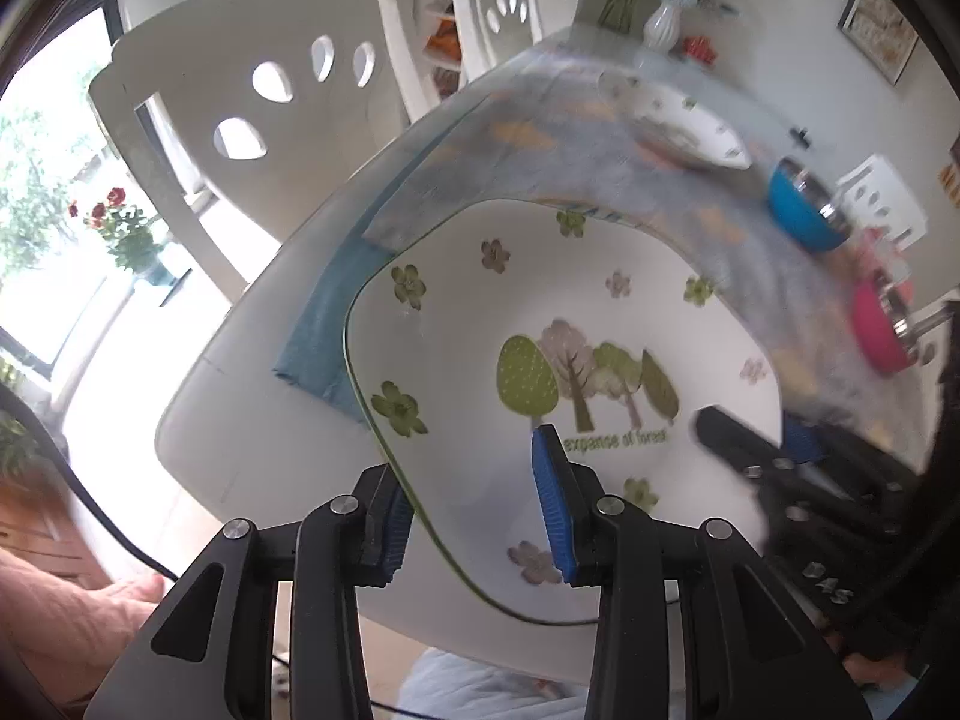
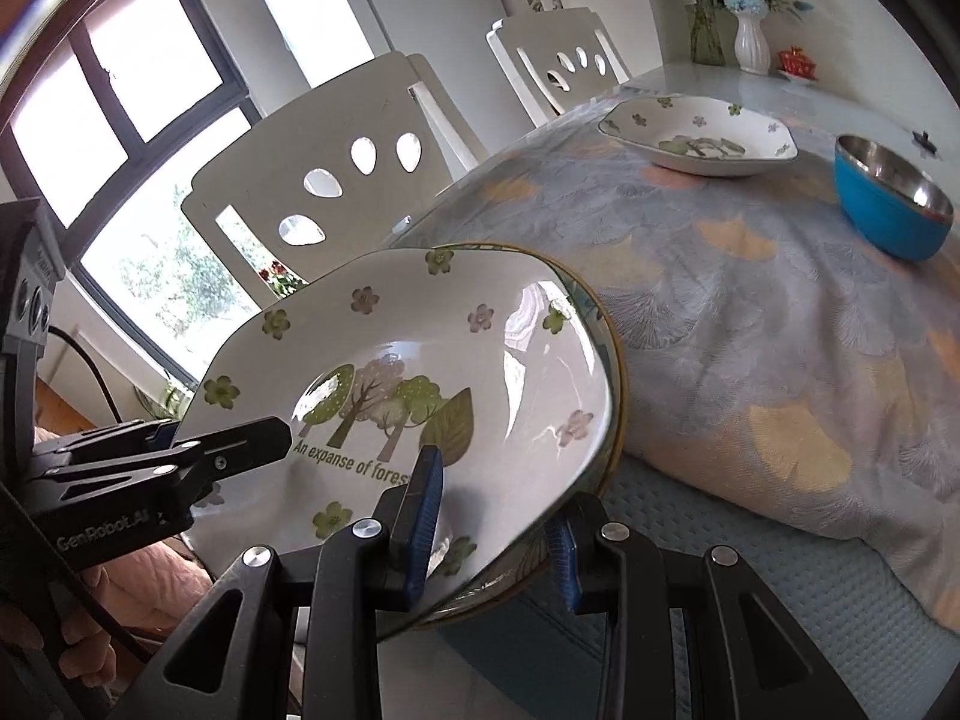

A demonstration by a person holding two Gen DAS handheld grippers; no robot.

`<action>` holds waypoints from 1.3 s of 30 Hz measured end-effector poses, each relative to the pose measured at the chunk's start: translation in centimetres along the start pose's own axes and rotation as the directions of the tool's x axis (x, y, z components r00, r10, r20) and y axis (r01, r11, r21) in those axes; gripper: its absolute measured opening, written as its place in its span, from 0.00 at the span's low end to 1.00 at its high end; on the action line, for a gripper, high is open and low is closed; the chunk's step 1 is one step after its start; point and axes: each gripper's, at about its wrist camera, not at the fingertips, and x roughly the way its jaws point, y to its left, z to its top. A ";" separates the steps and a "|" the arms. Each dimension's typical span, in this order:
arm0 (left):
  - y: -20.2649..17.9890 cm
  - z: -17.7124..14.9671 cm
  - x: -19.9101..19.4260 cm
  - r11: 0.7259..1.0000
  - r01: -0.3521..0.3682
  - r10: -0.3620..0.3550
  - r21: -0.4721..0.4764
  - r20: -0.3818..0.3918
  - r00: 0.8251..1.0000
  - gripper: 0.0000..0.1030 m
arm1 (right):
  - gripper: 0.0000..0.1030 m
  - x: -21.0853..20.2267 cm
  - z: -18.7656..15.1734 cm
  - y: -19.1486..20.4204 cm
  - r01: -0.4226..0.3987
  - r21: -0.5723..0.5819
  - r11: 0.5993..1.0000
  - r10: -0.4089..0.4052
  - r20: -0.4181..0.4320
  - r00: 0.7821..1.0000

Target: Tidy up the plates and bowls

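A white square plate with tree and flower print (image 1: 540, 324) (image 2: 420, 360) is held tilted at the table's near edge. My left gripper (image 1: 474, 510) is shut on its rim. My right gripper (image 2: 498, 516) is shut on its opposite rim and on a second, brown-rimmed plate (image 2: 606, 324) stacked under it; it also shows in the left wrist view (image 1: 756, 444). The left gripper appears at the left of the right wrist view (image 2: 264, 438). A similar white plate (image 2: 702, 135) (image 1: 678, 120) sits far back. A blue bowl (image 2: 894, 204) (image 1: 807, 204) and a pink bowl (image 1: 882, 324) stand at the right.
The table has a patterned cloth (image 2: 750, 300) over a blue mat (image 2: 810, 588). White chairs (image 2: 336, 180) stand along the far side. A white vase with flowers (image 2: 753, 42) and a small red object (image 2: 795, 63) sit at the far end.
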 end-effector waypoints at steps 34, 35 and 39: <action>-0.2 14.7 -7.9 0.970 0.154 -0.193 0.189 0.209 0.959 0.40 | 0.30 -13.6 8.7 -3.3 0.211 0.035 0.977 -0.213 0.258 0.943; -0.9 15.5 -7.9 0.964 0.164 -0.208 0.208 0.213 0.955 0.45 | 0.30 -13.9 8.6 -3.2 0.207 0.033 0.978 -0.208 0.270 0.940; -3.8 18.6 -6.4 0.944 0.180 -0.240 0.275 0.203 0.949 0.52 | 0.47 -15.0 8.1 -2.7 0.176 0.025 0.984 -0.174 0.322 0.930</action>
